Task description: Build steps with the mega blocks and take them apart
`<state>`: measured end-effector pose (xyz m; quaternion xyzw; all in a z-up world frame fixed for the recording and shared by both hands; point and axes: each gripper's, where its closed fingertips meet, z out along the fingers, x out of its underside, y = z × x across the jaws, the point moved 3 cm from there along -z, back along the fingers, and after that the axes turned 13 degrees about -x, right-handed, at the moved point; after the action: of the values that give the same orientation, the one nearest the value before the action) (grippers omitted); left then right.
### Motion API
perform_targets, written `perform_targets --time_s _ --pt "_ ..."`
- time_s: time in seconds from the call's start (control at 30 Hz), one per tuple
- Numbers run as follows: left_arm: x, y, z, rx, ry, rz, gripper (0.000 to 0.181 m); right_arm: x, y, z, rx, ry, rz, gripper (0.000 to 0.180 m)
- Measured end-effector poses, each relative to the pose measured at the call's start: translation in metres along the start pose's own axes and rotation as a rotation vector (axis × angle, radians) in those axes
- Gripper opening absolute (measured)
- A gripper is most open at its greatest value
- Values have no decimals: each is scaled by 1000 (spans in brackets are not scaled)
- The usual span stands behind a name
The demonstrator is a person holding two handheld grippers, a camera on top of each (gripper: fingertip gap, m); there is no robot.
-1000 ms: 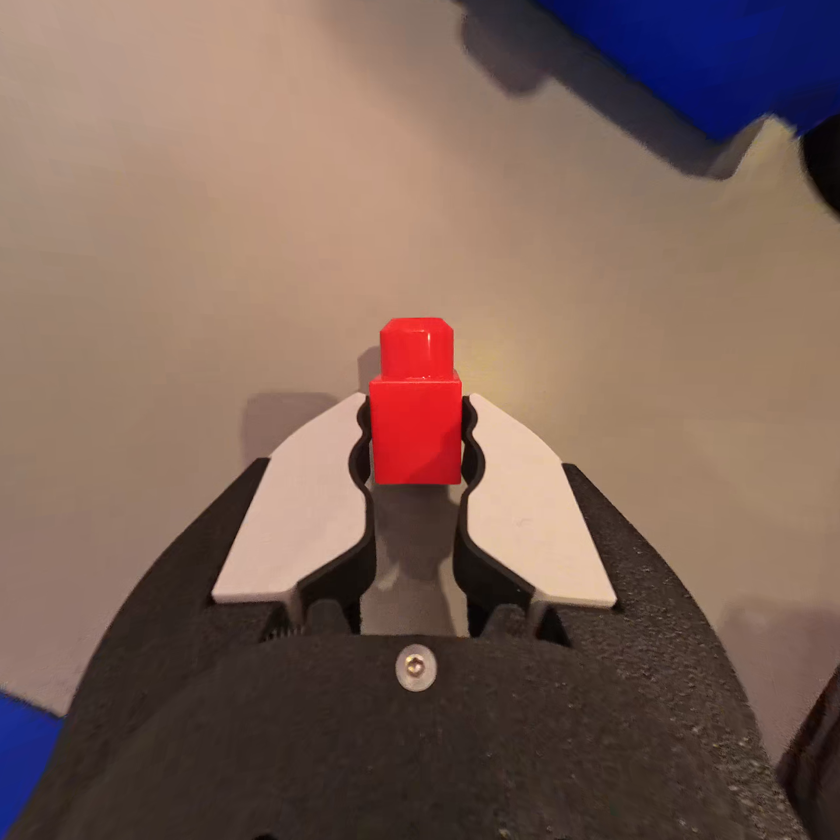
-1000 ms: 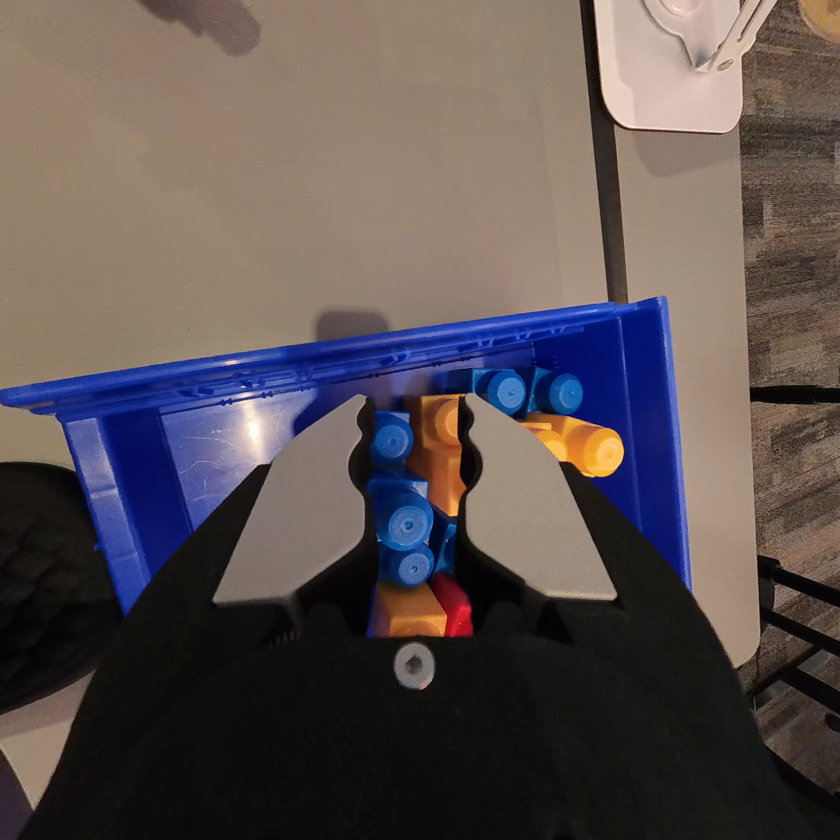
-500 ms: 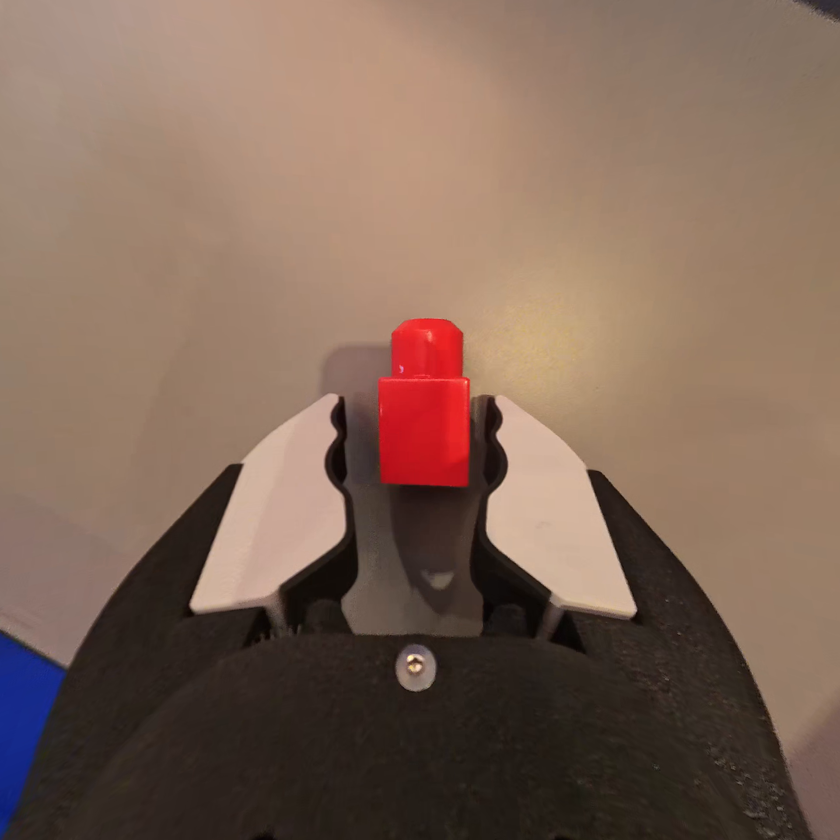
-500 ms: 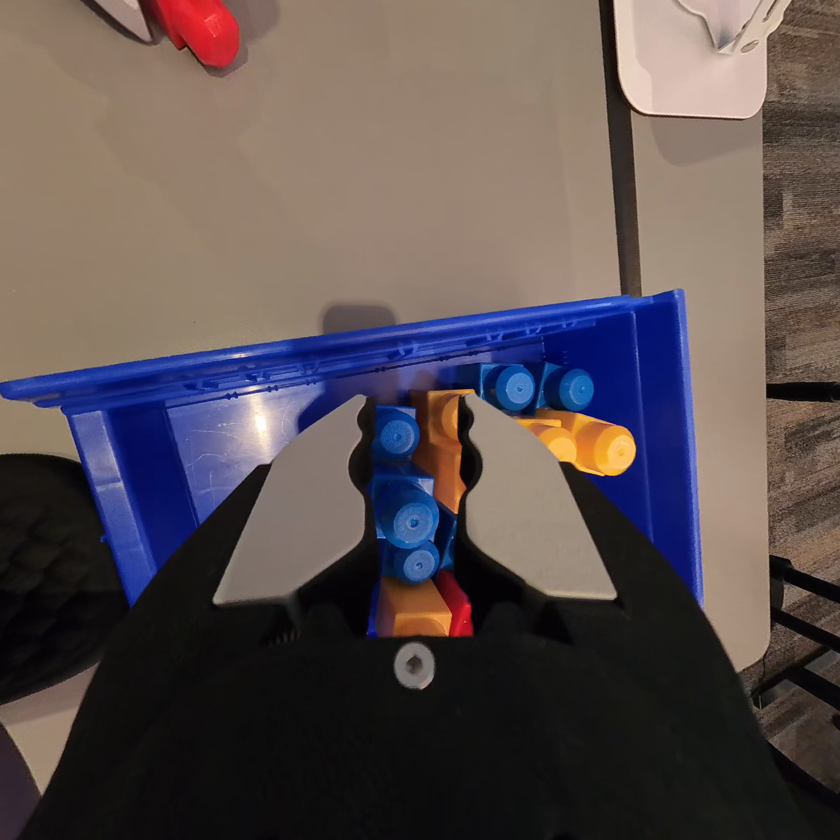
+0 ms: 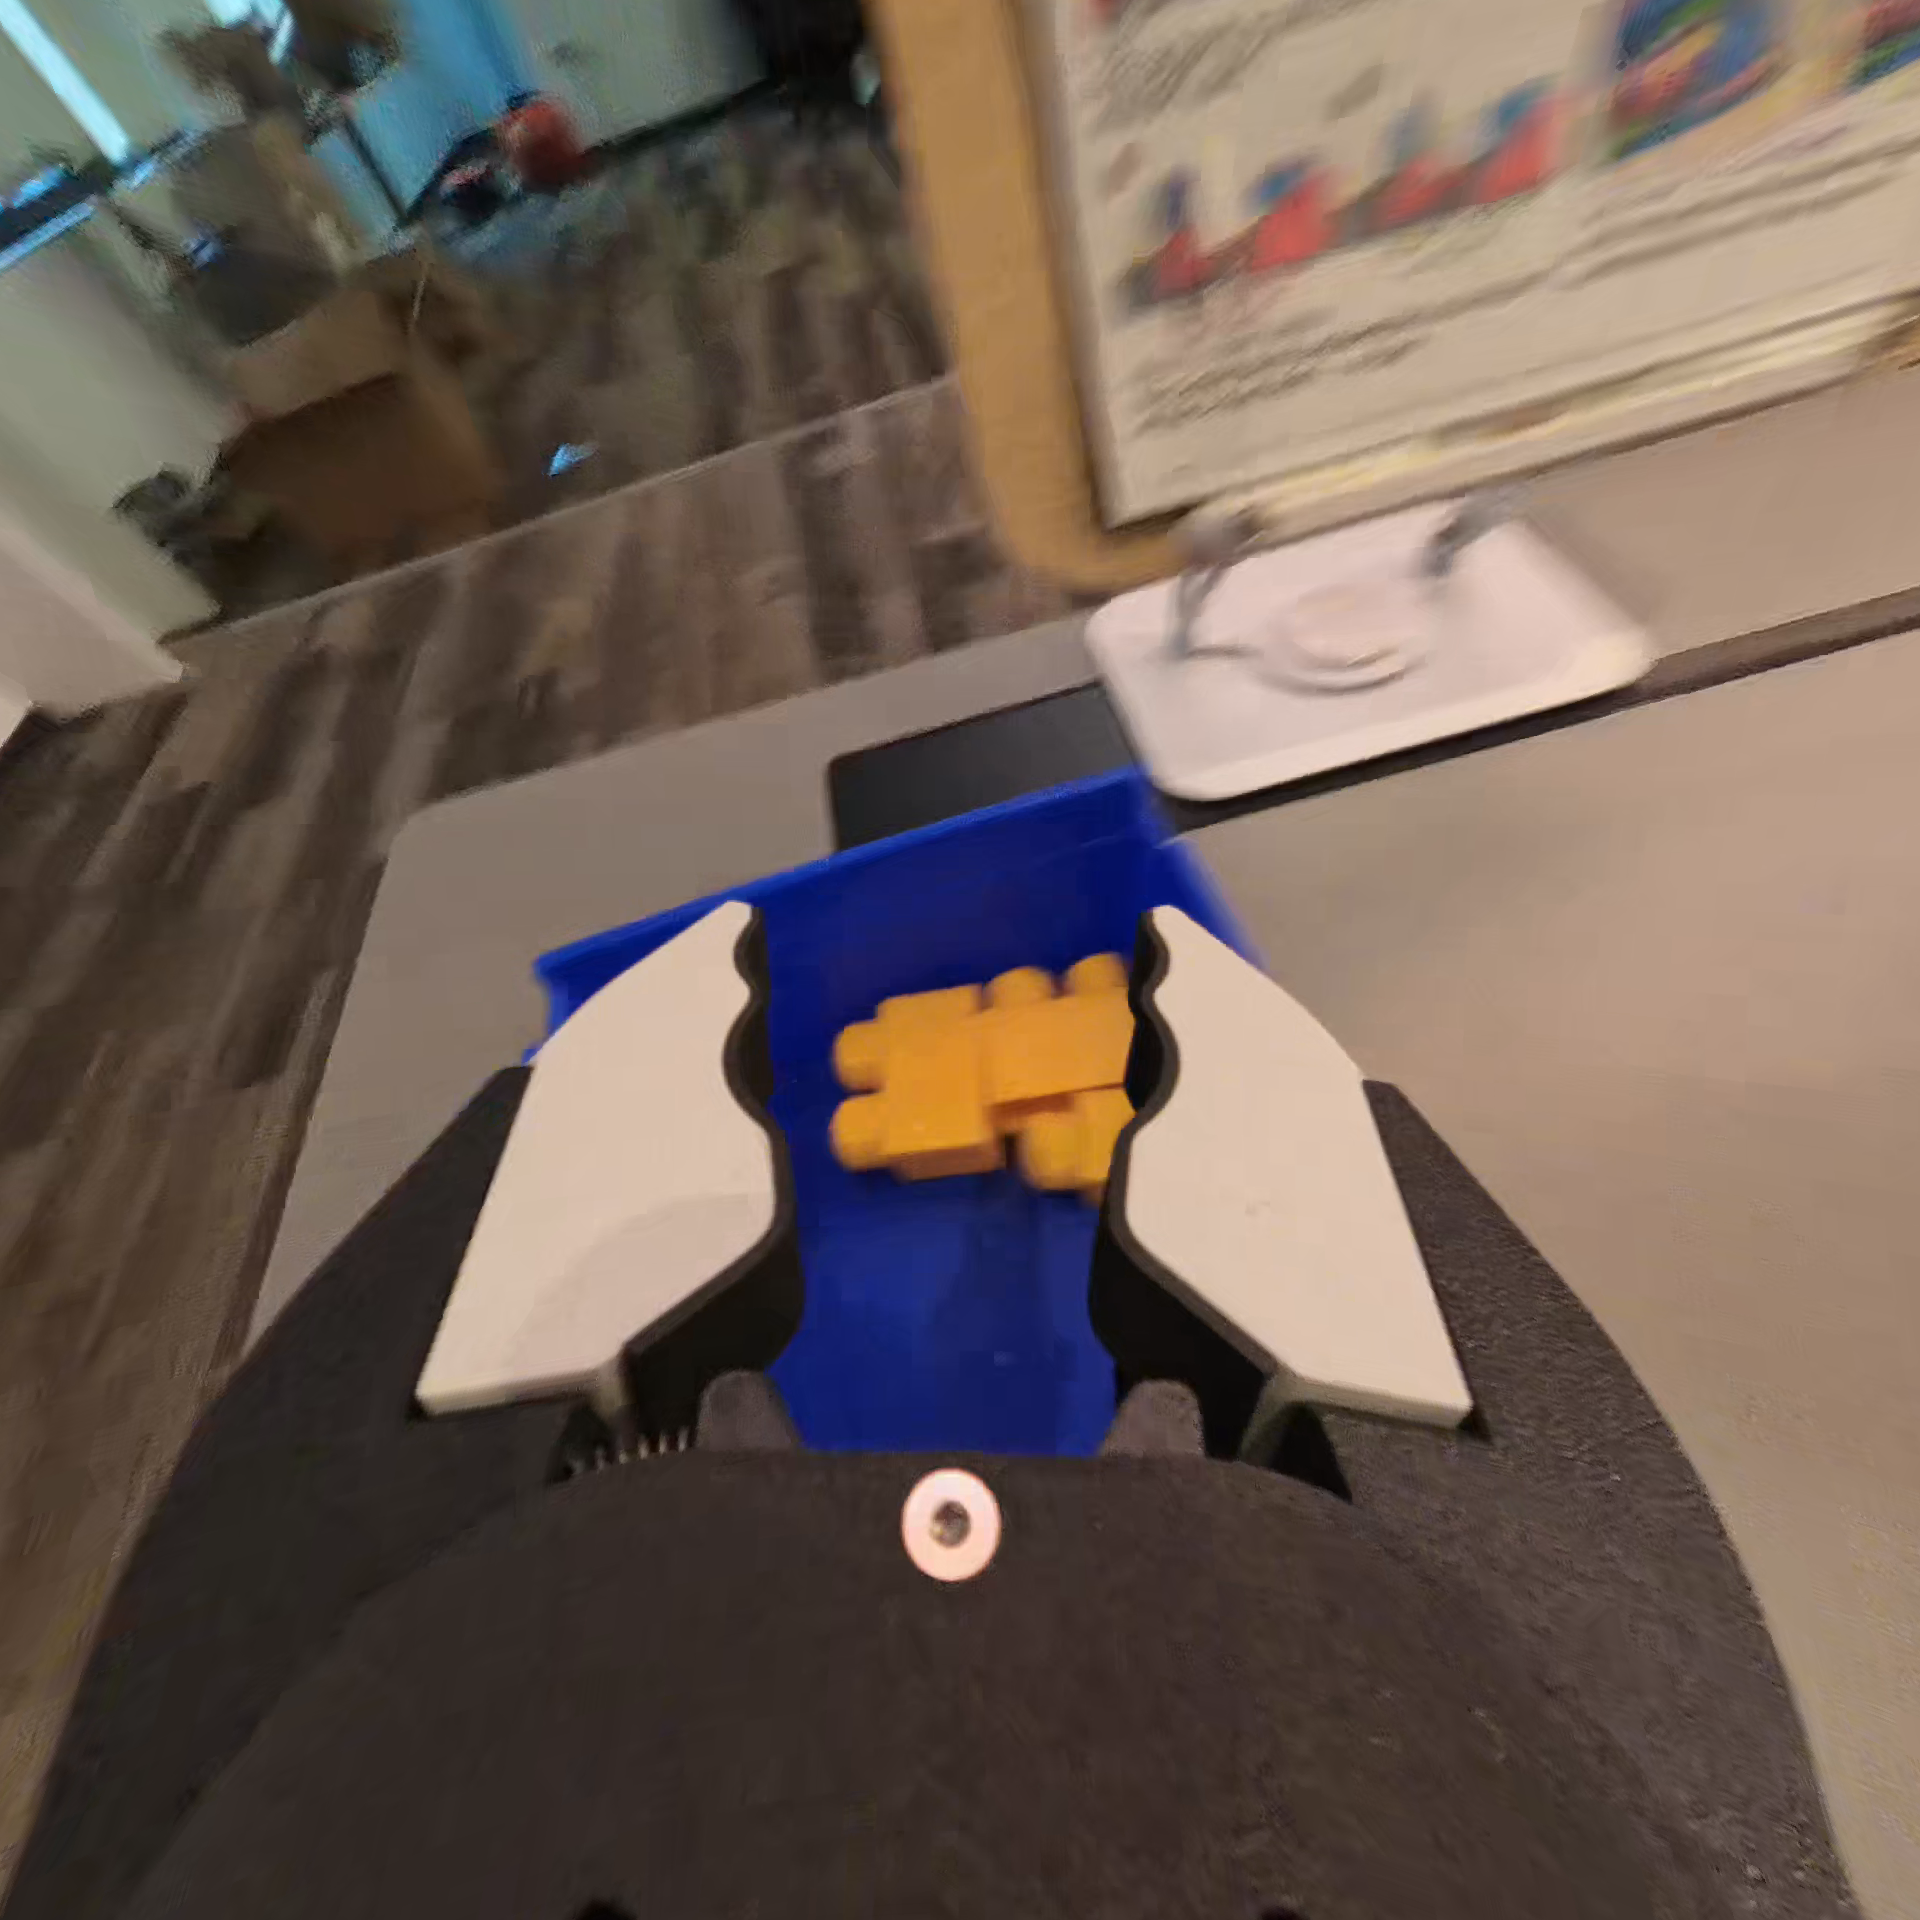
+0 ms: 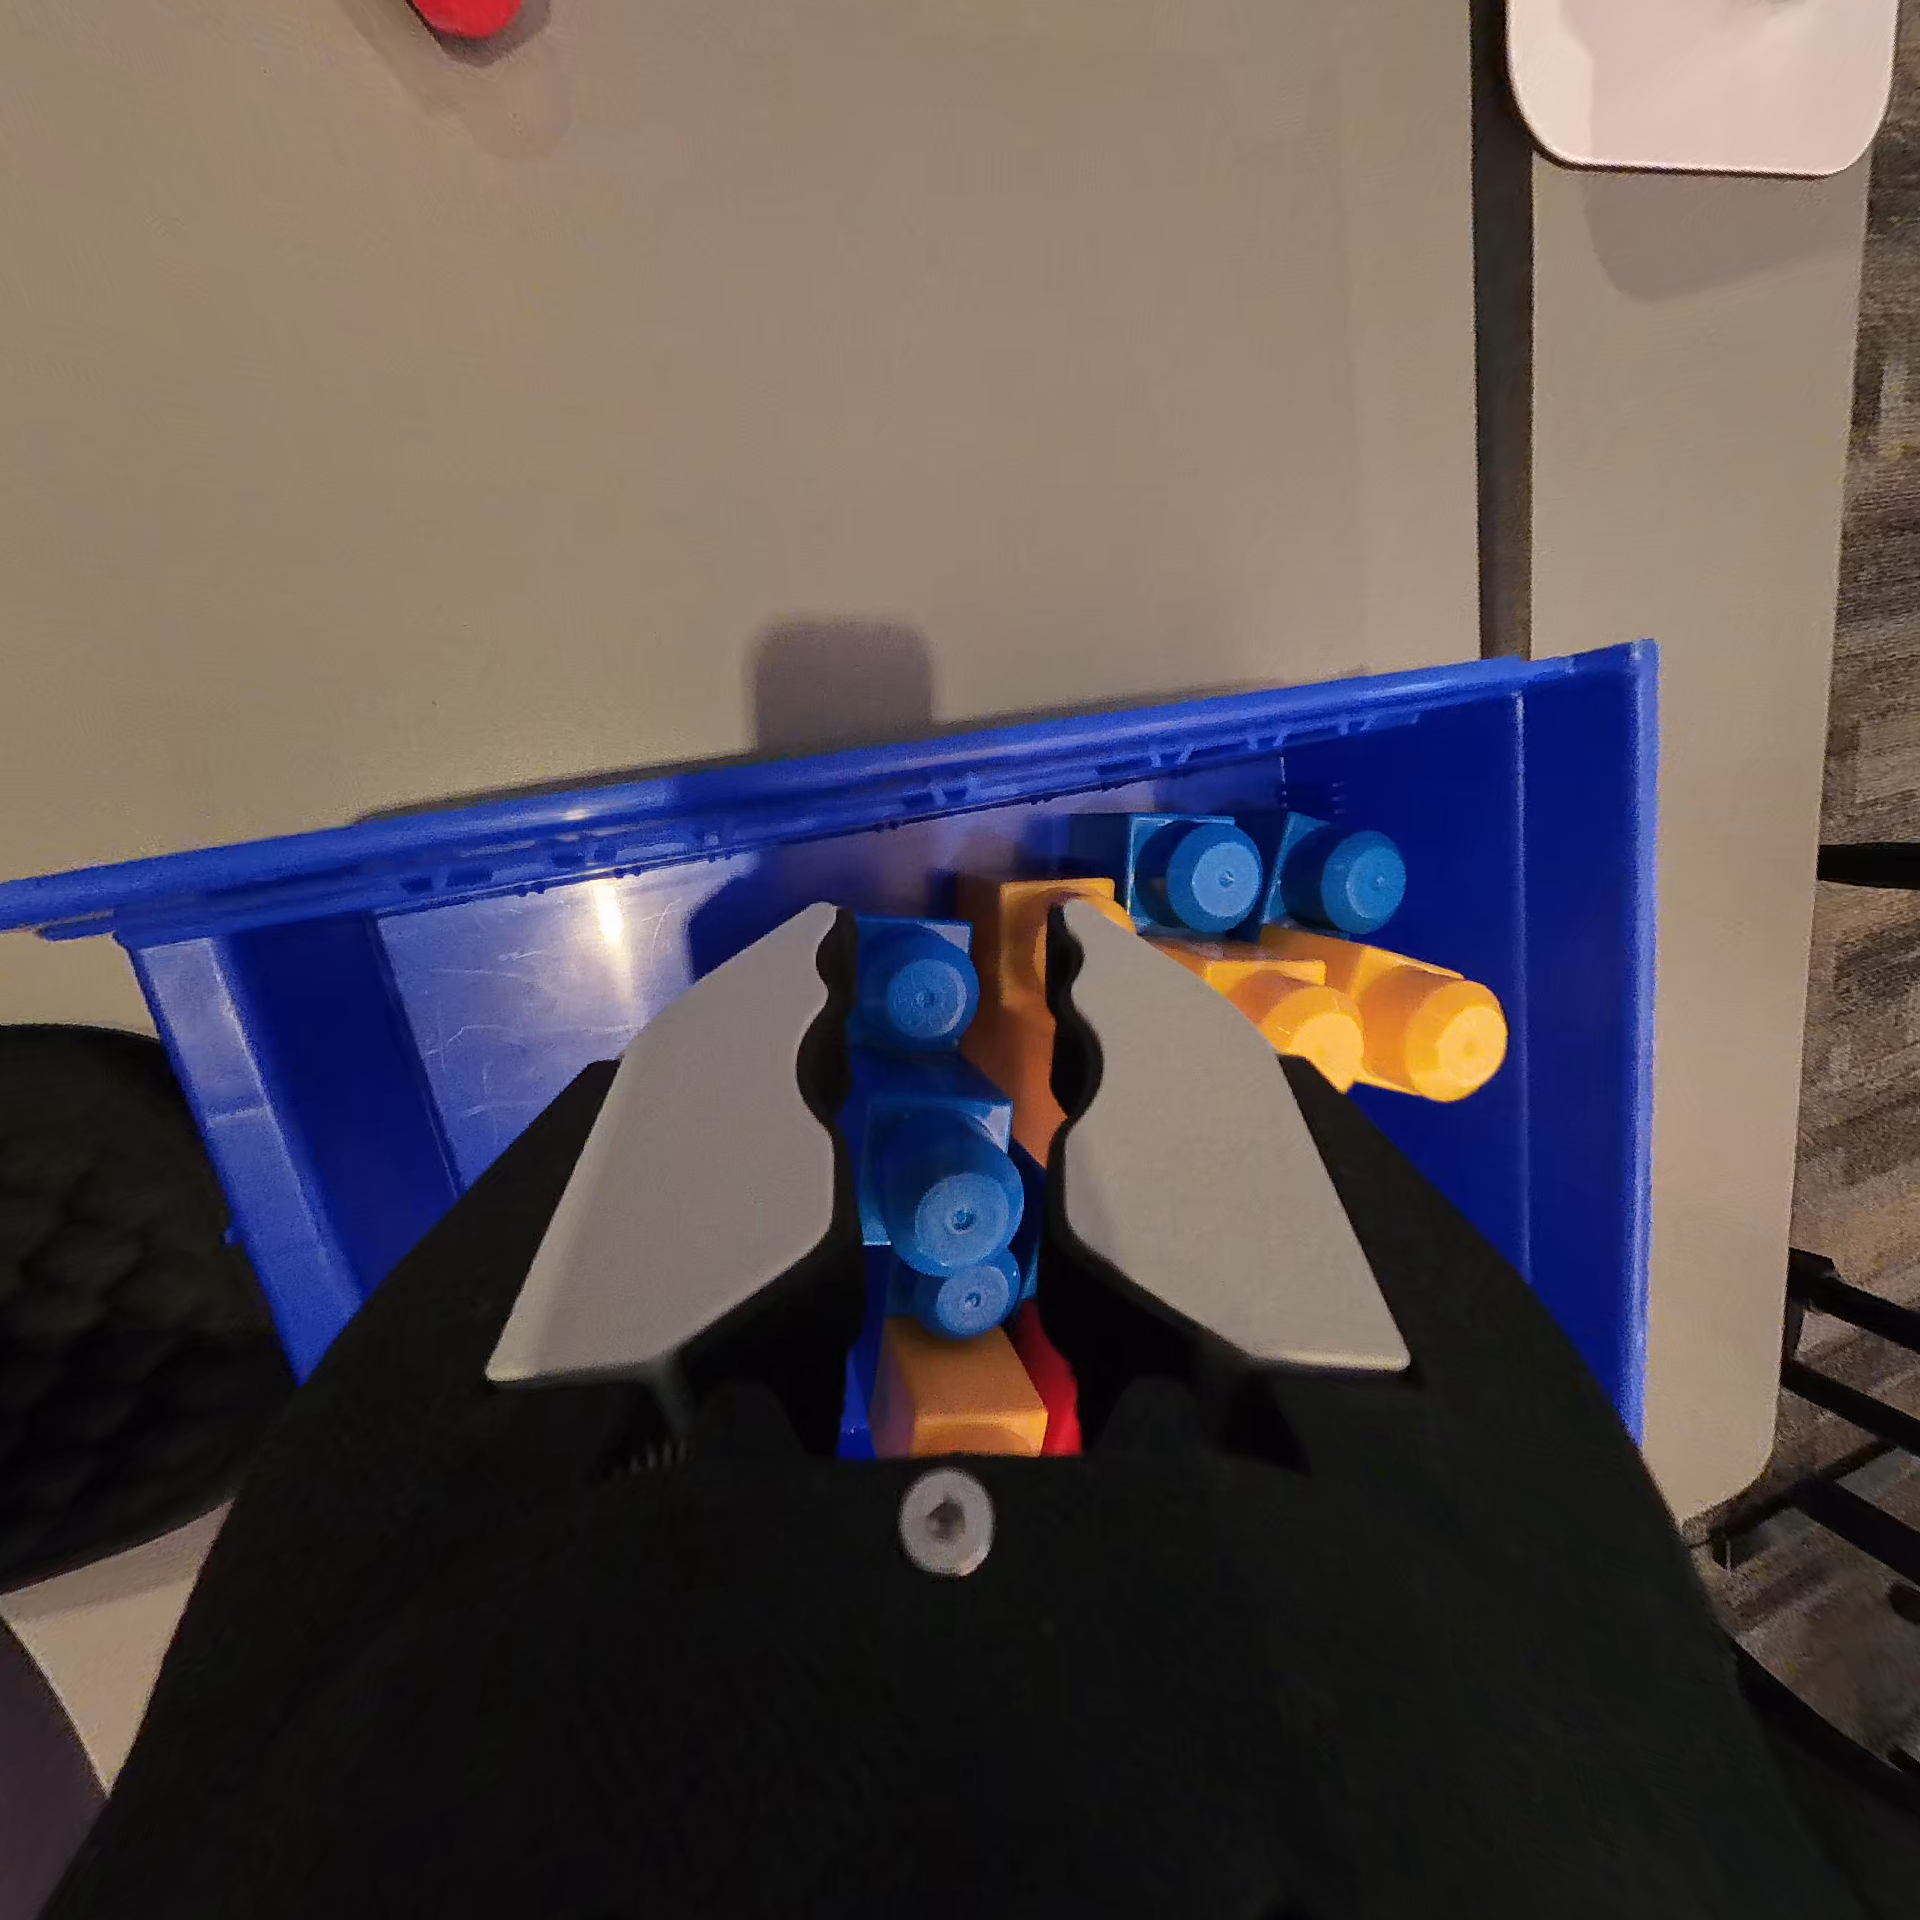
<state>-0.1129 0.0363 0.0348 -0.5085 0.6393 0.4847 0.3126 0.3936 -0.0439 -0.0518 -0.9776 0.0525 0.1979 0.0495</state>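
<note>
My left gripper (image 5: 948,920) is open and empty. It points at the blue bin (image 5: 935,873), where orange blocks (image 5: 982,1081) lie; this view is blurred by motion. My right gripper (image 6: 945,914) hovers over the same bin (image 6: 623,842) with its jaws partly apart. A blue block (image 6: 914,992) and an orange block (image 6: 1013,997) lie in the bin below the gap, and the pads press on neither. Below these lie more blue studs (image 6: 956,1210). A red block (image 6: 462,12) lies on the table at the top left edge of the right wrist view.
The bin's right end holds two blue blocks (image 6: 1216,883) and orange blocks (image 6: 1434,1029). A white stand base (image 5: 1351,665) carrying a picture board (image 5: 1455,208) sits behind the bin, beside a black pad (image 5: 966,758). A black object (image 6: 94,1247) lies left of the bin. About 50 cm separates my left fingertips from my right. My right gripper is the nearer one to the black object (image 6: 94,1247): about 20 cm, against 60 cm.
My left gripper opened, left the red block on the table and swung round toward the bin. My right gripper kept its jaws as they were and drifted slightly over the bin.
</note>
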Motion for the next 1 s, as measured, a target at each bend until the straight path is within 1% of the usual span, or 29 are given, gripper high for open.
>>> perform_targets --time_s 0.07,0.13,0.23,0.33,0.4,0.53,0.63,0.77,0.83,1.0 --pt "37 19 30 -30 104 6 71 0 1 3 -11 7 3 37" --pt "68 18 53 6 200 5 79 1 1 6 -16 15 9 37" --pt "96 11 71 50 285 14 86 3 3 7 -21 22 17 37" --pt "105 11 79 45 305 47 88 2 2 5 -15 22 17 37" --pt "109 7 82 71 312 43 87 1 2 5 -16 18 14 36" --pt "122 3 90 89 372 55 88 3 3 7 -26 32 15 36" --pt "128 1 91 98 427 66 83 3 3 9 -32 35 18 36" --pt "136 1 96 55 459 171 80 3 4 9 -36 40 13 35" --pt "138 -2 97 52 465 206 66 3 4 9 -37 40 11 35" --pt "135 3 91 21 472 253 66 6 2 9 -39 40 19 35"
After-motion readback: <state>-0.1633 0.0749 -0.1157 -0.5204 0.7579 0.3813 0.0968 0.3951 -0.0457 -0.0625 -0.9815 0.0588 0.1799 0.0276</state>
